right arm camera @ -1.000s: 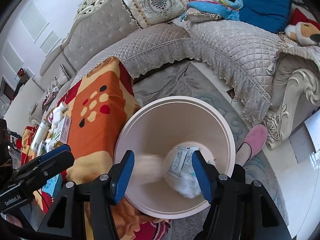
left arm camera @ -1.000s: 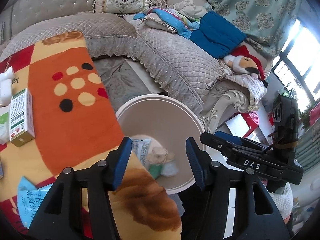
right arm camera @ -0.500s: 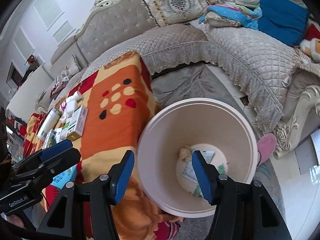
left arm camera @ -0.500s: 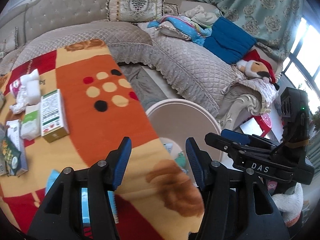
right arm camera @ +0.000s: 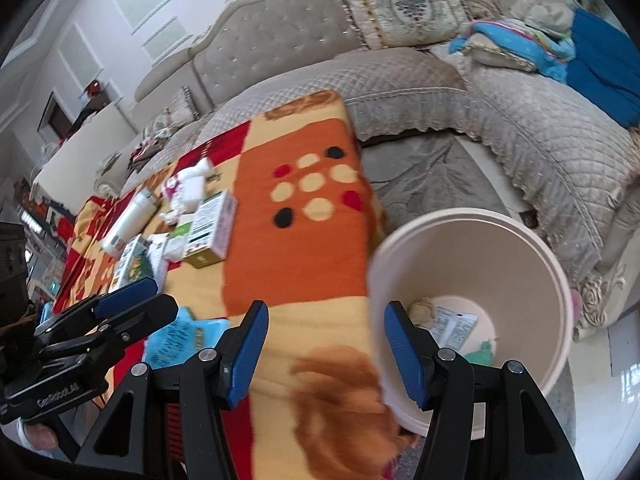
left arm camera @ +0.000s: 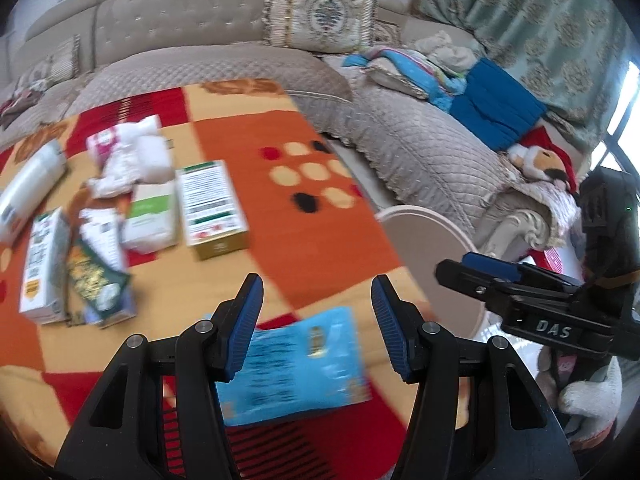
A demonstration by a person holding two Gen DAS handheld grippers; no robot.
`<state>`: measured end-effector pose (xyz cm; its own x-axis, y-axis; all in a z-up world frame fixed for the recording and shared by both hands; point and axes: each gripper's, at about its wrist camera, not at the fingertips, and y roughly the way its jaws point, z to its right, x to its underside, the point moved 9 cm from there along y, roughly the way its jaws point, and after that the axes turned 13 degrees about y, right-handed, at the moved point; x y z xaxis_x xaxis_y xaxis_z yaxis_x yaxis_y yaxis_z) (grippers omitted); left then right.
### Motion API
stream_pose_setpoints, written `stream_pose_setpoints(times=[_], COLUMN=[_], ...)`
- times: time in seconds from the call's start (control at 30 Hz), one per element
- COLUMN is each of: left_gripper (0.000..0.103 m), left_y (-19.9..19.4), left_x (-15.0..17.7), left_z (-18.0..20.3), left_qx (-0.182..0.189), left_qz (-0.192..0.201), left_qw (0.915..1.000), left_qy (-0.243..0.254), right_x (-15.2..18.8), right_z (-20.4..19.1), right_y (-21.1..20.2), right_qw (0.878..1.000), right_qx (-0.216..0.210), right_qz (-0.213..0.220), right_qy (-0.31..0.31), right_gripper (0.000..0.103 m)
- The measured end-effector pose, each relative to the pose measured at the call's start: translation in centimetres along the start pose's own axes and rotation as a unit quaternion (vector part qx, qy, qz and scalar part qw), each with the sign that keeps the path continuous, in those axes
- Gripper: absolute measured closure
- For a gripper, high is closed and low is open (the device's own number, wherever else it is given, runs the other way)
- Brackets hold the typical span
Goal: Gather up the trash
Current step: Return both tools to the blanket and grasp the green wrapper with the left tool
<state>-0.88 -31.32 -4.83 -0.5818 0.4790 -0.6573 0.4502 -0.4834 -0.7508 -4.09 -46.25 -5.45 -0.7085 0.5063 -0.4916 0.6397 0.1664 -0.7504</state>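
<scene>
Both tools are held with jaws parted and empty: the left tool [left arm camera: 317,316] above a light-blue packet [left arm camera: 296,364] on the blanket-covered table [left arm camera: 320,224], the right tool [right arm camera: 322,342] beside the beige bin [right arm camera: 532,264]. Wrappers [right arm camera: 454,326] are seen lying in the bin's bottom.

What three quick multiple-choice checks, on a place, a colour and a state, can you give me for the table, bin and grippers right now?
1. Where is the bin?
A. on the sofa
B. on the floor beside the table
C. on the table

2. What colour is the packet under the left gripper?
A. light blue
B. black
C. purple

3. How do both grippers stand?
A. open, empty
B. each shut on a box
C. each shut on a bottle

Answers: 1 B, it stands on the rug off the table edge; 2 A, light blue with dark print; 3 A, nothing sits between the jaws of the left or the right gripper.
</scene>
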Motion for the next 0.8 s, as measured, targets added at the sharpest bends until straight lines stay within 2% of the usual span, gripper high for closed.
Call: stream_pose_setpoints(times=[0.27,0.43,0.57,0.8], left_gripper=[0.048,0.048,0.048,0.048], left_y=[-1.2,-0.8,-0.3,1.8], left_x=[3.0,5.0,5.9,5.8], left_z=[-8.7,-13.9,-16.3,-17.4], left_qx=[-0.048,-0.057,-0.058,-0.069], left_qz=[-0.015,-0.03,-0.029,-0.039], left_qw=[0.9964,0.9885,0.9816,0.9743], left_qy=[-0.068,-0.137,-0.18,-0.211], right_x=[0.7,1.0,1.1,1.1], right_z=[-4.1,-6.1,-7.3,-9.0], right_y=[2.2,3.3,4.4,5.9], right_qw=[0.999,0.998,0.998,0.996], right_qx=[-0.021,-0.028,-0.031,-0.037], right_qz=[-0.022,-0.032,-0.043,-0.056], right_qy=[-0.023,-0.038,-0.047,-0.057], right_gripper=[0.045,0.042,0.04,0.039])
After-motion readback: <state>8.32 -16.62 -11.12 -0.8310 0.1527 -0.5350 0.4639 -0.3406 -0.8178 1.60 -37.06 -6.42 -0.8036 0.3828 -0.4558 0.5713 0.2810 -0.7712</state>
